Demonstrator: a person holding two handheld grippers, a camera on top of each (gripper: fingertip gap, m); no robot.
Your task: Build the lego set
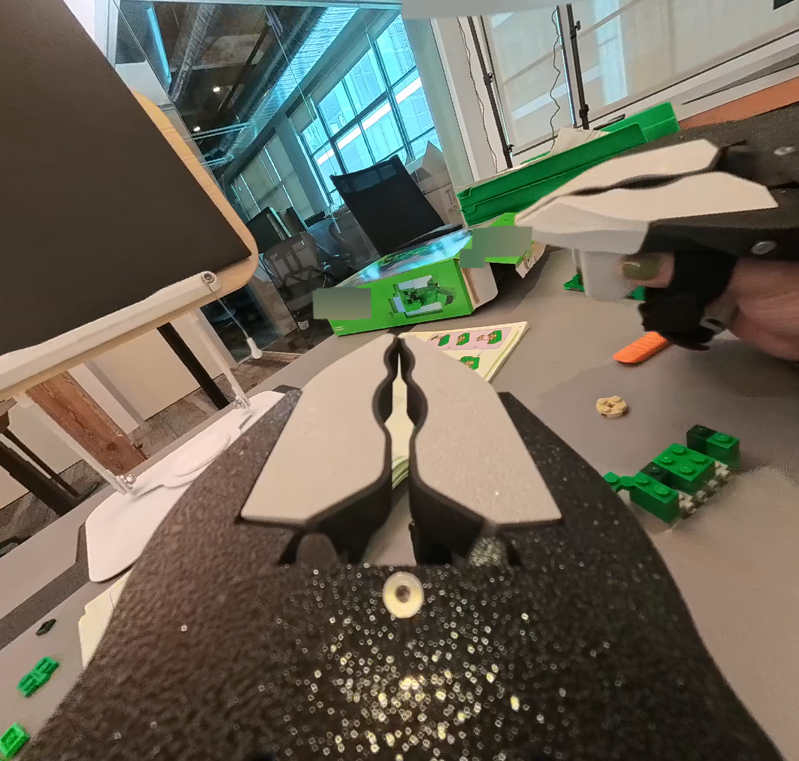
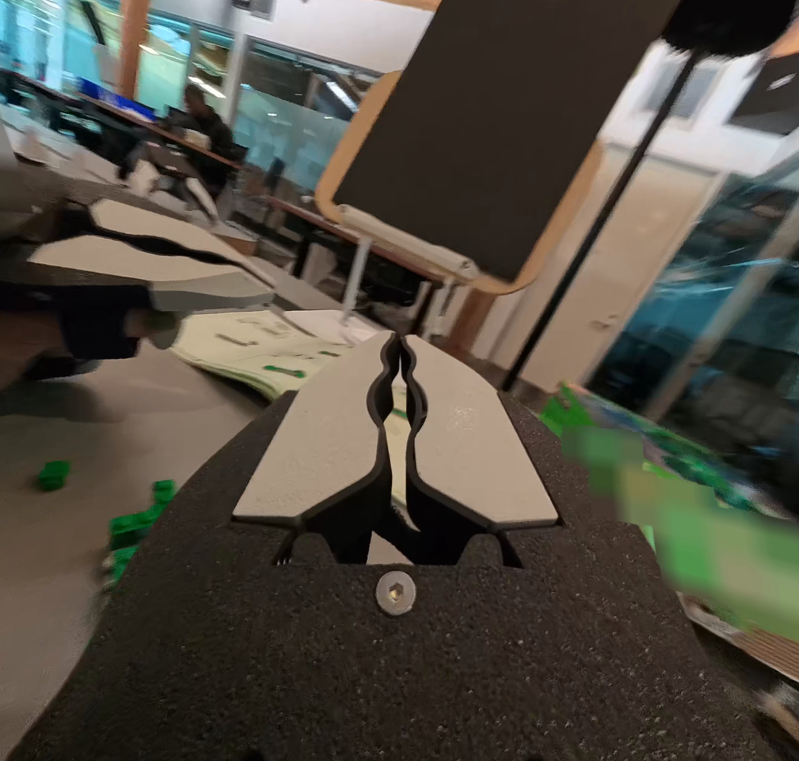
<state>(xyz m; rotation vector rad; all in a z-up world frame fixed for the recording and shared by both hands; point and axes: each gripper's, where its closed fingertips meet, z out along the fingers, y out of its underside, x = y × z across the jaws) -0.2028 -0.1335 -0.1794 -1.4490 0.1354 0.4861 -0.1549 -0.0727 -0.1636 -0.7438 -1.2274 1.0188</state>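
My left gripper is shut and empty, held above the grey table over the instruction booklet. My right gripper is shut and empty too; it also shows at the right of the left wrist view, held in a hand. A small green brick assembly sits on the table to the right of my left gripper, with a tan round piece beyond it. Loose green plates lie at the lower left. In the right wrist view, blurred green bricks lie at the lower left.
The green set box lies ahead, with green trays behind it. An orange brick separator lies under the hand. A dark tablet on a white stand rises at the left. The left gripper shows at the left of the right wrist view. The grippers' ends are close to 9 centimetres from one another. Between my right fingertips and the tan round piece there is roughly 12 centimetres.
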